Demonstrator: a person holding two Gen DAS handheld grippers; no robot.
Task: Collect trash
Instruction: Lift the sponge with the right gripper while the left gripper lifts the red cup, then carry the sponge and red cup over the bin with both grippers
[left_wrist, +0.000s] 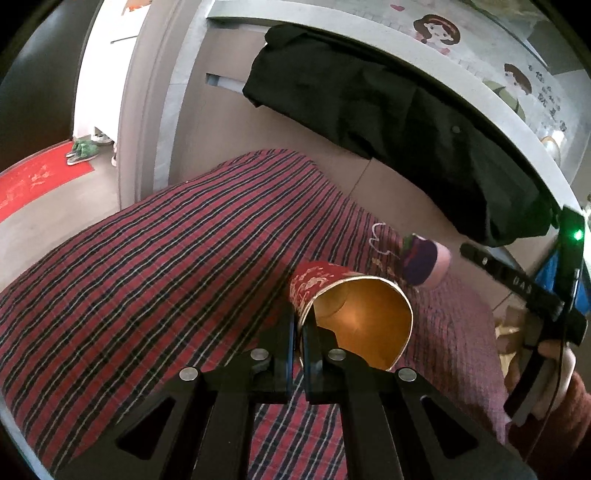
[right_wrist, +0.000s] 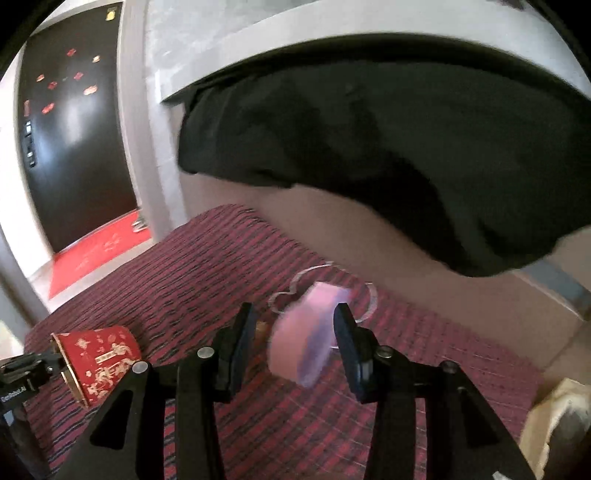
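Note:
A red paper cup (left_wrist: 354, 314) with gold print lies tipped over the striped red bedspread (left_wrist: 166, 266), its gold inside facing the left wrist camera. My left gripper (left_wrist: 300, 321) is shut on the cup's rim, one finger inside and one outside. In the right wrist view the cup (right_wrist: 98, 358) and the left gripper (right_wrist: 33, 365) show at the lower left. A small pink and purple container (right_wrist: 306, 332), blurred, sits between the fingers of my right gripper (right_wrist: 294, 308), close to the right finger with a gap on the left. That container (left_wrist: 424, 264) also shows past the cup.
A black garment (left_wrist: 388, 110) hangs over the grey ledge behind the bed. A clear looped plastic piece (right_wrist: 325, 275) lies on the bedspread beyond the container. Something beige (right_wrist: 561, 417) sits at the bed's right end. A red doormat (left_wrist: 33, 181) and shoes (left_wrist: 83, 151) lie by the door.

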